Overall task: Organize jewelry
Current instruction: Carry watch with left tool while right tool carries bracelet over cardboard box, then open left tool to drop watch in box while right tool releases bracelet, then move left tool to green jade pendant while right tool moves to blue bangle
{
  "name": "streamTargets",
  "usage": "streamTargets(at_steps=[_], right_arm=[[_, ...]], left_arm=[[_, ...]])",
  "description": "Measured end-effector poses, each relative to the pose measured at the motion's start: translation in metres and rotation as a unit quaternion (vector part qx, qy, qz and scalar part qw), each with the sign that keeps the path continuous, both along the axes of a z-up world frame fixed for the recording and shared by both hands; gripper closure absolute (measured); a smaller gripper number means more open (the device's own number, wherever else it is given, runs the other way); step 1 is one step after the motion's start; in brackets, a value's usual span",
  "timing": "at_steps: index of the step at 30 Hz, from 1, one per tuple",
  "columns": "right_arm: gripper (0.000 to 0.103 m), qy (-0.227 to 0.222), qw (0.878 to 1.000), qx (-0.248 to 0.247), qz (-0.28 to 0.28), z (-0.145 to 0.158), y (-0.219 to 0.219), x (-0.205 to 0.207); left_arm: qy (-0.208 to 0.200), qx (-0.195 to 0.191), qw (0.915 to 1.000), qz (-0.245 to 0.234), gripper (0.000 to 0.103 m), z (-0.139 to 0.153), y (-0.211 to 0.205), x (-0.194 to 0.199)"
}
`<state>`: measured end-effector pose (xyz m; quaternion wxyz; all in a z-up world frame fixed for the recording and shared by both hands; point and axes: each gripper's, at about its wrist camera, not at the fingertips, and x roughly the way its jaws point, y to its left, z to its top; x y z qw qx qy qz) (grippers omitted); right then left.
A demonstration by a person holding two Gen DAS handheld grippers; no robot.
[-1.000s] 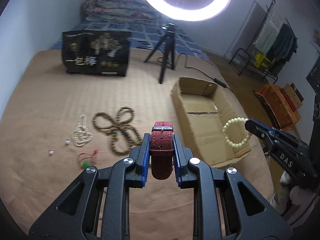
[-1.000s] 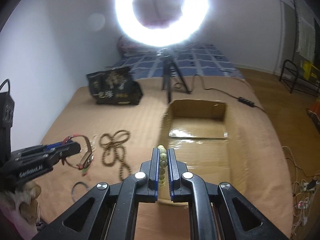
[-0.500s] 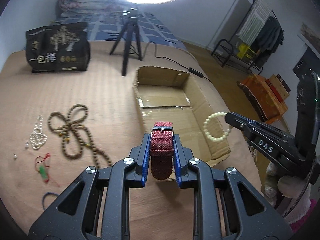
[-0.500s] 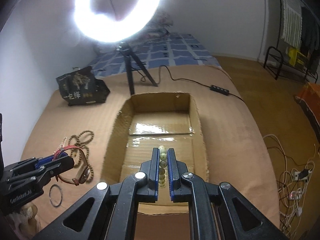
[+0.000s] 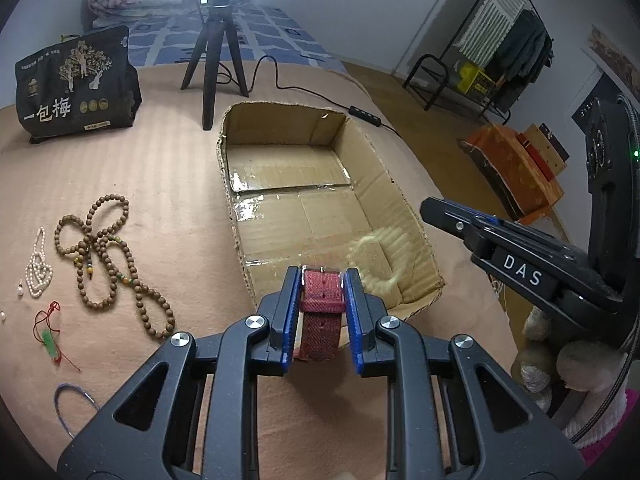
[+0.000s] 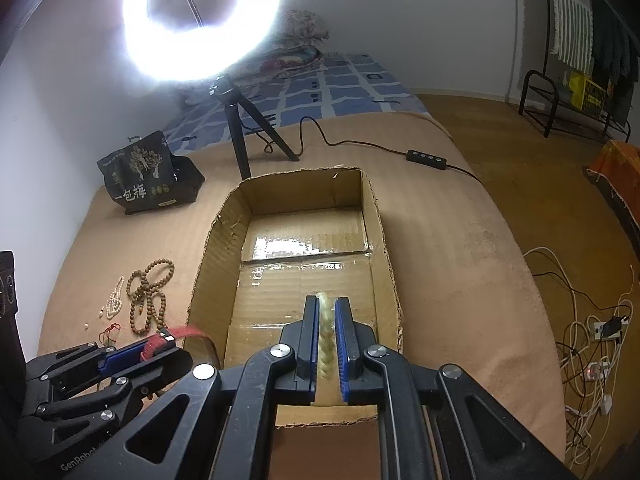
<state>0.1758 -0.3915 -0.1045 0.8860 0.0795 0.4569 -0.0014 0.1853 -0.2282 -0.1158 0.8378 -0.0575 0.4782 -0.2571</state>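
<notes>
While the cardboard box [image 6: 384,248] is seen to hold nothing on its floor as yet, two pieces are carried above its near end, so the task is judged barely begun. The red watch strap [image 5: 322,312] lies between the fingers of the left tool [image 5: 322,308], which appear slightly parted; whether the strap is firmly pinched cannot be told. Its long axis runs along the fingers, the buckle end pointing forward towards the box. A pale green bead bracelet [image 6: 327,336], blurred in both views, is seen between the narrowly parted fingers of the right tool [image 6: 327,340] over the box interior; whether it is gripped or already falling cannot be told. Left on the bed [image 5: 168,184] beside the box are a long brown bead strand [image 5: 106,256], a small white pearl necklace [image 5: 38,268], a red cord with a green pendant [image 5: 48,336], a thin blue loop [image 5: 72,404] and some loose pearls, all of which are judged to remain for boxing.
</notes>
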Motion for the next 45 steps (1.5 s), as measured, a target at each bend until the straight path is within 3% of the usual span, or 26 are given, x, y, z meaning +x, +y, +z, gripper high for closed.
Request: streamTargets(at_steps=[3, 11, 17, 28, 32, 37, 45], right_arm=[[0.075, -0.001, 1.000, -0.001, -0.002, 0.000, 0.001, 0.001], [0.074, -0.003, 1.000, -0.007, -0.008, 0.001, 0.001, -0.001], [0.066, -0.010, 1.000, -0.013, -0.009, 0.007, 0.004, -0.006], [0.035, -0.041, 0.999, -0.023, 0.018, 0.018, 0.034, -0.011], [0.027, -0.052, 0.997, -0.036, 0.049, 0.023, 0.057, -0.013], [0.025, -0.055, 0.993, -0.040, 0.091, 0.022, 0.088, -0.021], [0.025, -0.023, 0.988, -0.015, 0.153, 0.000, 0.140, -0.033]], left_arm=[[-0.007, 0.003, 1.0000, 0.003, 0.073, 0.002, 0.002, -0.001], [-0.017, 0.018, 0.9996, 0.012, 0.073, 0.006, 0.016, -0.003], [-0.023, 0.026, 0.9990, 0.030, 0.073, 0.011, 0.035, -0.004], [-0.034, 0.050, 0.9948, 0.082, 0.073, 0.018, 0.095, -0.005], [-0.028, 0.060, 0.9923, 0.105, 0.073, 0.019, 0.123, -0.004], [-0.014, 0.073, 0.9886, 0.131, 0.072, 0.015, 0.161, -0.002], [0.050, 0.079, 0.9819, 0.165, 0.072, -0.011, 0.212, 0.003]])
